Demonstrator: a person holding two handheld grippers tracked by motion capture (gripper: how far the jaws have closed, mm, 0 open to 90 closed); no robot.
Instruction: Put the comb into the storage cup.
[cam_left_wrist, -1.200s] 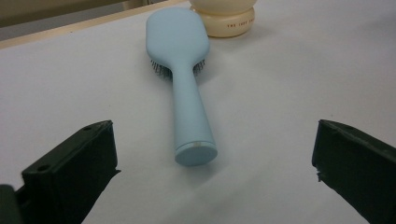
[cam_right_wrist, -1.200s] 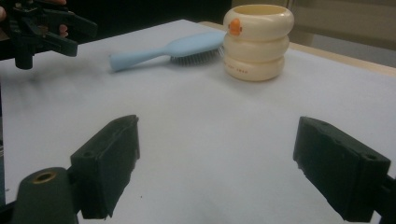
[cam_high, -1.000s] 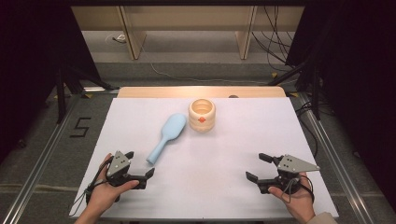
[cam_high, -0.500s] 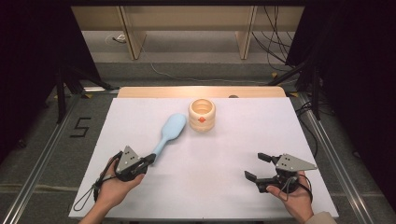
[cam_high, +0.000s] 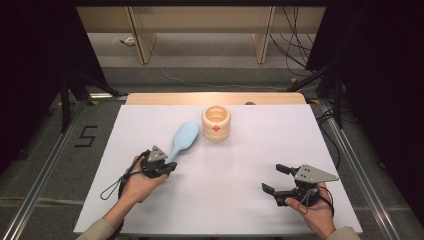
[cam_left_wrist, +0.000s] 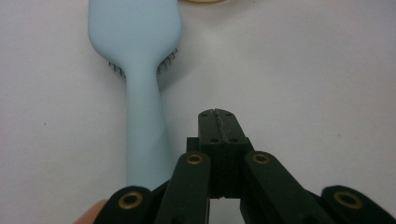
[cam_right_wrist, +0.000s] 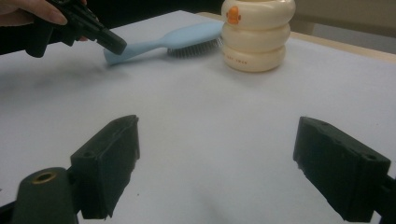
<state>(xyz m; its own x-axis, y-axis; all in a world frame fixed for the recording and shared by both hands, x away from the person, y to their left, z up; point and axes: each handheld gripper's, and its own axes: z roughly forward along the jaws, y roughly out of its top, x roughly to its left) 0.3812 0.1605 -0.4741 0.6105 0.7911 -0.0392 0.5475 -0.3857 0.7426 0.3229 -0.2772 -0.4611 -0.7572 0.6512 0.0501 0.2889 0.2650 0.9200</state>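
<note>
Light, rigid, smooth pale-blue hairbrush (cam_high: 182, 140) bristles-down on white worktop (cam_high: 240, 165) beside cream stacked-ring pot (cam_high: 216, 123); best gripped at narrow handle; left gripper (cam_left_wrist: 217, 116) fingers closed empty alongside it, right gripper (cam_right_wrist: 233, 172) fingers spread wide.

High view overhead; gripper views low, sharing hairbrush (cam_left_wrist: 135, 56).

Black two-jaw grippers (cam_high: 270, 179), brass rivets, grey plates, khaki sleeves (cam_high: 95, 230)

From my left gripper view, the brush (cam_left_wrist: 135, 56) head is cut off by the top edge, and its handle end hides behind the left hand-held gripper (cam_left_wrist: 218, 114). The small print on the cream container (cam_right_wrist: 254, 35) is too blurred to read.
</note>
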